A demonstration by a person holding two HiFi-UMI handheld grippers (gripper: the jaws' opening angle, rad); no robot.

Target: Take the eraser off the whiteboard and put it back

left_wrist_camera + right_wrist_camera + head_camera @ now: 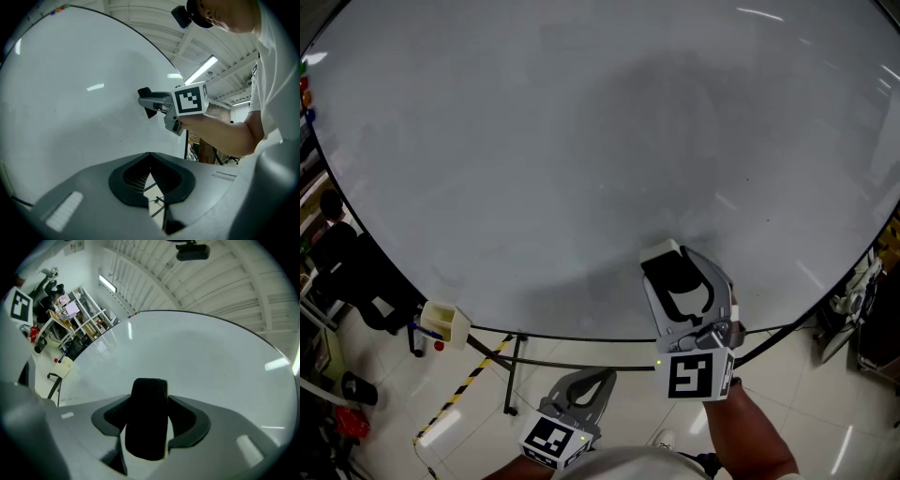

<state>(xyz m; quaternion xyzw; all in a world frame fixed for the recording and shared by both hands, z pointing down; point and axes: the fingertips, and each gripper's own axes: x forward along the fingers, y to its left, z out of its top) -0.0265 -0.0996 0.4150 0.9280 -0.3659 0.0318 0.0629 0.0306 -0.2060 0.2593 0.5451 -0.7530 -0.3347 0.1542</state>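
Observation:
The whiteboard (581, 141) fills most of the head view. My right gripper (675, 267) is held up to its lower right part, with the jaws closed on the eraser (667, 274), a black felt block with a pale back. In the right gripper view the eraser (147, 423) stands upright and fills the gap between both pads, against the board (197, 352). My left gripper (598, 380) hangs lower, below the board's bottom edge, shut and empty. In the left gripper view its jaw tips (150, 161) meet, and the right gripper (145, 105) touches the board above.
A small pale box (443, 323) with markers hangs at the board's lower left corner. The stand's dark legs (511, 375) and yellow-black floor tape (464, 384) lie below. A black chair (347, 272) is at the left, and shelves (70, 310) stand beyond the board.

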